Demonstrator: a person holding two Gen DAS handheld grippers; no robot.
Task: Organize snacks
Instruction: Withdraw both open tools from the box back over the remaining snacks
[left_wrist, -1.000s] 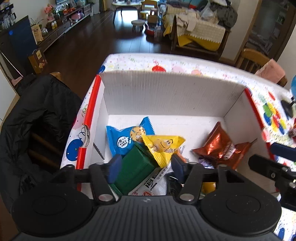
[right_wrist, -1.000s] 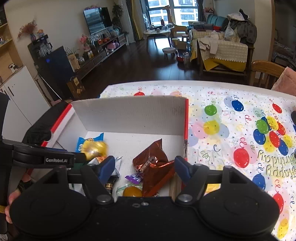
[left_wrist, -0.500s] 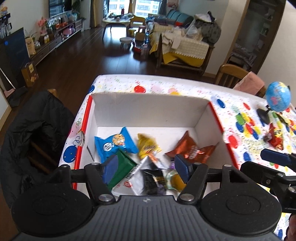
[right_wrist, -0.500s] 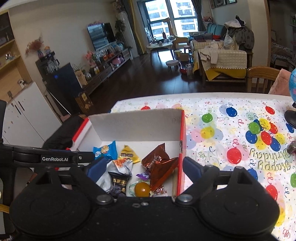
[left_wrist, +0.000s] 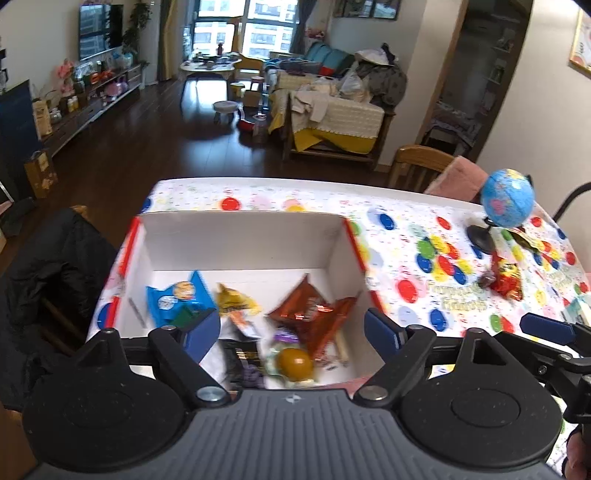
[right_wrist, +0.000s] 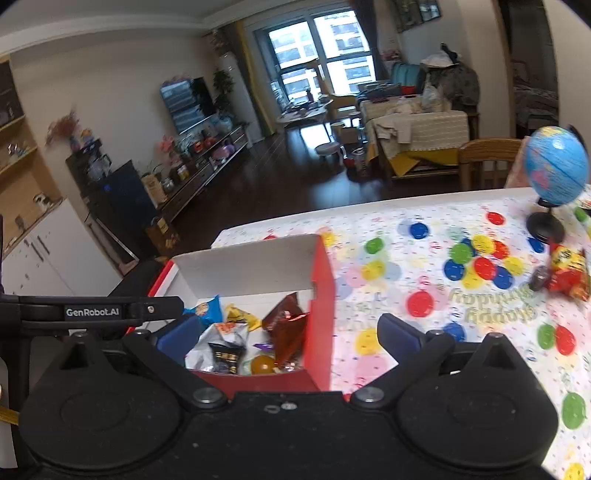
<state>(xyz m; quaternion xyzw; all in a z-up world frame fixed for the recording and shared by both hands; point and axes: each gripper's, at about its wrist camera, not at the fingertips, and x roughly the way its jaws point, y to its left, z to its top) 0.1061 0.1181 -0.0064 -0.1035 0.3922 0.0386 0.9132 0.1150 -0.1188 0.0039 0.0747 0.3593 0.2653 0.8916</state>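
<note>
A white cardboard box with red edges (left_wrist: 240, 243) (right_wrist: 325, 295) stands on the table's left part and holds several snacks: a blue packet (left_wrist: 173, 299), a yellow packet (left_wrist: 232, 301), a brown foil bag (left_wrist: 314, 317) (right_wrist: 284, 325), a black packet (left_wrist: 240, 362) and an orange ball-shaped sweet (left_wrist: 295, 363). My left gripper (left_wrist: 291, 332) is open and empty above the box's near edge. My right gripper (right_wrist: 288, 338) is open and empty over the box's near right corner. A red and yellow snack bag (left_wrist: 508, 278) (right_wrist: 567, 273) lies on the table to the right.
A small blue globe on a black stand (left_wrist: 506, 206) (right_wrist: 554, 173) stands at the table's far right. The balloon-print tablecloth (right_wrist: 424, 280) covers the table. A chair with a black jacket (left_wrist: 48, 266) is at the left, a wooden chair (left_wrist: 417, 166) behind.
Both grippers have pulled back and up from the box and opened wider. The yellow packet now lies in the box. The view has widened to show the globe and the red snack bag.
</note>
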